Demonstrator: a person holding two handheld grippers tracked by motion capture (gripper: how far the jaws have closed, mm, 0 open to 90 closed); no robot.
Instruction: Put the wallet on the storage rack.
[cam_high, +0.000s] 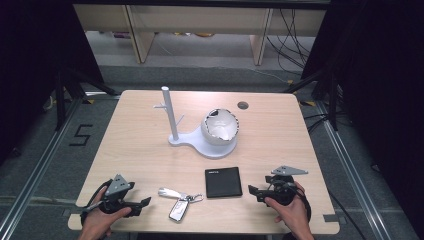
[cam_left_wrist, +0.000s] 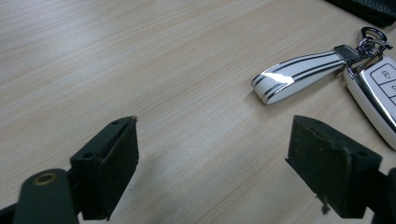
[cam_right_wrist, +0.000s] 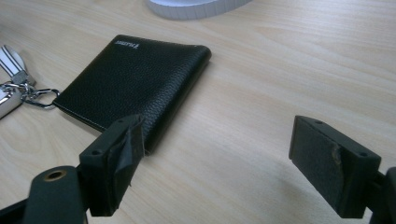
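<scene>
Bright even overhead light, soft shadows, glare on strap (cam_left_wrist: 294, 74), dark surroundings

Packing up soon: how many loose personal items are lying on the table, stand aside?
2: a black wallet near the front edge, toward the right gripper, and a car key fob with its white strap, left of it, near the left gripper.

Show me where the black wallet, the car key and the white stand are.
black wallet (cam_high: 223, 182): high view, middle of its leather cover.
car key (cam_high: 179, 209): high view, body of the silver fob.
white stand (cam_high: 169, 115): high view, partway up its upright post.
</scene>
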